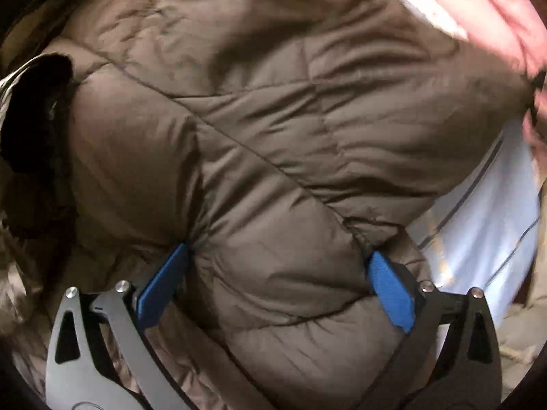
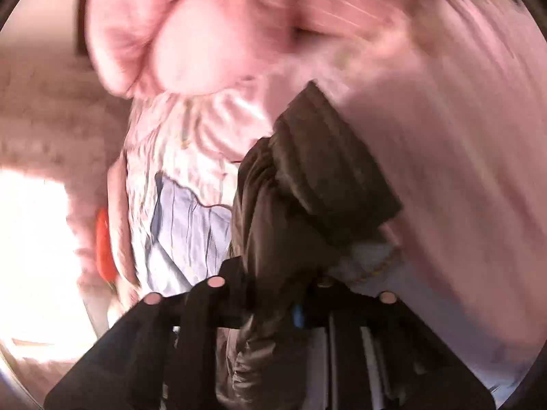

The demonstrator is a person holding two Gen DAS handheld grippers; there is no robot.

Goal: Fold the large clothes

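Observation:
A brown quilted puffer jacket fills the left wrist view, with its dark collar opening at the left. My left gripper has its blue pads spread wide, and a thick puffed fold of the jacket bulges between them. In the right wrist view my right gripper is shut on a bunched brown part of the jacket, likely a sleeve with its cuff, which sticks up out of the jaws. The view is blurred.
A light blue striped sheet lies under the jacket at the right. A pink quilt and pink pillows fill the right wrist view. A small orange object sits at the left edge of the bedding.

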